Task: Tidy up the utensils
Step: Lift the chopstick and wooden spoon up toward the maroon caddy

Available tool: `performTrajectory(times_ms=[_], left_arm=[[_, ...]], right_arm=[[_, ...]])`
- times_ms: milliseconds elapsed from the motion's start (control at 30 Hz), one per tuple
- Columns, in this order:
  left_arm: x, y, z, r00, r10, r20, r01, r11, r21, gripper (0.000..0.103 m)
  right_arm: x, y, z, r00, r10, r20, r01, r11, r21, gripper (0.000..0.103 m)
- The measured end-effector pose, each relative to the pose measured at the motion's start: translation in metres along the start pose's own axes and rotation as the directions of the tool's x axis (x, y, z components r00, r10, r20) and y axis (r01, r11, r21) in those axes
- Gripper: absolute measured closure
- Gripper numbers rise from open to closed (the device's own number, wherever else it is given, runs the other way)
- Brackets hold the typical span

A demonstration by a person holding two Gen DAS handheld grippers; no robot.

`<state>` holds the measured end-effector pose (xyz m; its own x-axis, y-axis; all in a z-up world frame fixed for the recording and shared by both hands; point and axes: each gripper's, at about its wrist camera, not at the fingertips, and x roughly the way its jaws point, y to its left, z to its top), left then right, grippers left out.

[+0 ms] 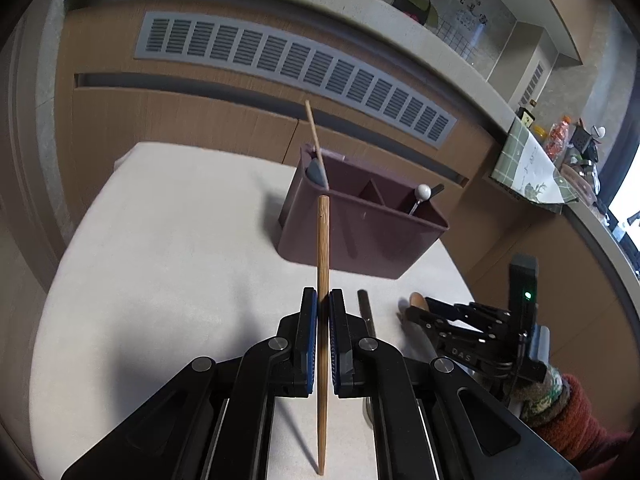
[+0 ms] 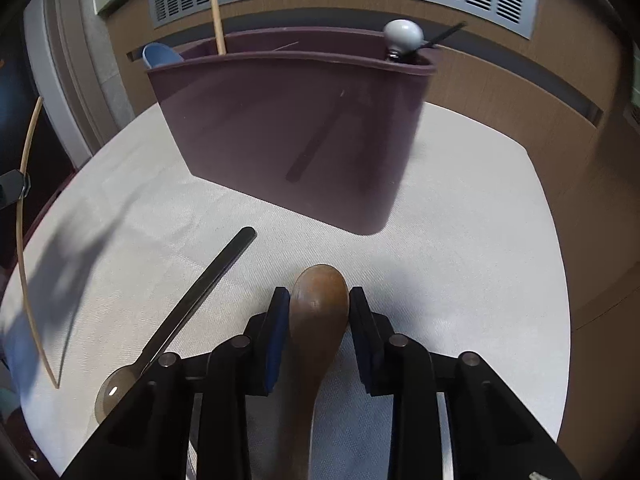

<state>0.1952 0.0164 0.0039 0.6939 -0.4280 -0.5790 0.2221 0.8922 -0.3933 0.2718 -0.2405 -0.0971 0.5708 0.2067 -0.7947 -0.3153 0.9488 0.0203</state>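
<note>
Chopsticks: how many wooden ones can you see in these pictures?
2. One chopstick is clamped upright in the left gripper. The other stands tilted in the left end of the purple holder. More may be hidden inside the holder.

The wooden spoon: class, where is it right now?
In the right wrist view, the wooden spoon lies on the table between the right gripper pads, beside the metal spoon.

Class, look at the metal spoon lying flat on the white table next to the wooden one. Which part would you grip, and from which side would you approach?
Grip the metal spoon midway along its handle, coming from above with the jaws straddling its narrow width. The handle is straight, flat and slim, lying clear on the table, whereas the bowl end sits partly hidden under the right gripper, which already brackets the wooden spoon.
</note>
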Motion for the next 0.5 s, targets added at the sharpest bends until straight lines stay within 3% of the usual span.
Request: performTrajectory(times_ms=[133, 200, 267, 300, 400, 467, 500], left_arm=[[-0.024, -0.018, 0.015, 0.996, -0.015, 0.086, 0.011, 0.999, 0.041, 0.097], [-0.042, -0.034, 0.031, 0.989, -0.032, 0.148, 0.02, 0.996, 0.083, 0.097], [-0.067, -0.056, 0.057, 0.97, -0.054, 0.239, 0.02, 0.989, 0.143, 0.097], [-0.076, -0.063, 0.068, 0.961, -0.065, 0.268, 0.022, 0.987, 0.161, 0.097], [-0.105, -0.087, 0.108, 0.911, -0.084, 0.404, 0.006, 0.982, 0.191, 0.097], [-0.117, -0.102, 0.132, 0.874, -0.093, 0.477, -0.012, 0.977, 0.211, 0.097], [-0.118, -0.104, 0.138, 0.867, -0.094, 0.49, -0.017, 0.976, 0.216, 0.097]], right_arm=[[-0.04, -0.001, -0.004, 0.989, -0.022, 0.146, 0.022, 1.0, 0.005, 0.076], [-0.073, 0.001, 0.0, 0.97, -0.017, 0.244, 0.013, 1.0, 0.015, 0.076], [-0.105, 0.005, 0.008, 0.942, -0.011, 0.336, 0.005, 1.0, 0.017, 0.076], [-0.124, 0.006, 0.015, 0.919, -0.017, 0.393, 0.013, 1.0, 0.013, 0.076], [-0.188, 0.014, 0.049, 0.822, -0.053, 0.567, 0.062, 0.998, 0.003, 0.076], [-0.216, 0.014, 0.075, 0.768, -0.072, 0.636, 0.088, 0.996, 0.007, 0.076], [-0.233, 0.014, 0.09, 0.734, -0.075, 0.675, 0.092, 0.996, 0.01, 0.076]])
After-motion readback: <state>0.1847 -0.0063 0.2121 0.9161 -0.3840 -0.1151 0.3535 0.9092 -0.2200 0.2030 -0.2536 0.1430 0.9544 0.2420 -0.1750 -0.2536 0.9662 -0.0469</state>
